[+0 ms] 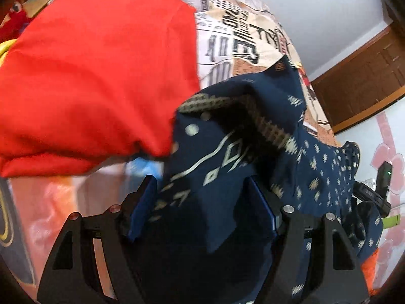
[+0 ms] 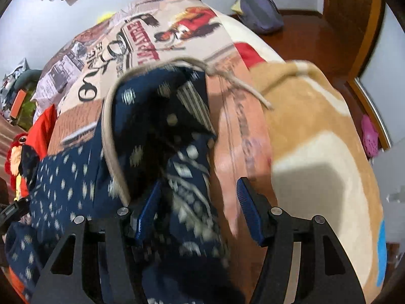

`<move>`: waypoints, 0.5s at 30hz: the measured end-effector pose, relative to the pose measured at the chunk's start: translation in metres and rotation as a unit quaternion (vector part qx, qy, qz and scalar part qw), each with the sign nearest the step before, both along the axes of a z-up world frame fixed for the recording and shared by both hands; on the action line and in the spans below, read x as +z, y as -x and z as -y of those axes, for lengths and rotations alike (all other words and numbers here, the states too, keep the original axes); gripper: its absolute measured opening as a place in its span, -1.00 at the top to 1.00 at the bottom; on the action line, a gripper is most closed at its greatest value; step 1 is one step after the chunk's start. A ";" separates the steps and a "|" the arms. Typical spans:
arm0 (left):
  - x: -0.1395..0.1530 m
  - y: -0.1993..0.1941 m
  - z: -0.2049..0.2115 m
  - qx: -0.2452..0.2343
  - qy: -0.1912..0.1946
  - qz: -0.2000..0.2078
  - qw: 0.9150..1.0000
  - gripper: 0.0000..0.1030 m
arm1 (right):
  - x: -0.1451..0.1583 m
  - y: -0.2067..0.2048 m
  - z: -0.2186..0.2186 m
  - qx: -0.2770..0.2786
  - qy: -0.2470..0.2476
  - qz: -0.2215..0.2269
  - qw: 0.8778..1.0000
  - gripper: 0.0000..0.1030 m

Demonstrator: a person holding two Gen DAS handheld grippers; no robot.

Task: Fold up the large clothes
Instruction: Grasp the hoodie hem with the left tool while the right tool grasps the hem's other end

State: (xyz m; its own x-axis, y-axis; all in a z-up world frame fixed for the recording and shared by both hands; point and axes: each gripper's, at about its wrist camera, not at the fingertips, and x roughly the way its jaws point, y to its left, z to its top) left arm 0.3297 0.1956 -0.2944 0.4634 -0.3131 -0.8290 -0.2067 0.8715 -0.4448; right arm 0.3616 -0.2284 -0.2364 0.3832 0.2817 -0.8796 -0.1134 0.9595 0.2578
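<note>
Between both pairs of spread fingers, the navy patterned garment (image 1: pixel 227 152) drapes forward; left gripper (image 1: pixel 202 202) and right gripper (image 2: pixel 197 207) seem not yet clamped, though blur hides contact.

Blue patterned cloth (image 1: pixel 227 167) blurry, covers space between left gripper (image 1: pixel 202 197) fingers. Red cloth (image 1: pixel 96 76) cut off at left edge.
</note>
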 end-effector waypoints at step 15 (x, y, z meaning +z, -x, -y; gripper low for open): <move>0.019 0.011 -0.004 0.047 0.046 0.029 0.997 0.76 | 0.027 -0.005 -0.018 0.007 -0.060 0.052 0.997 0.84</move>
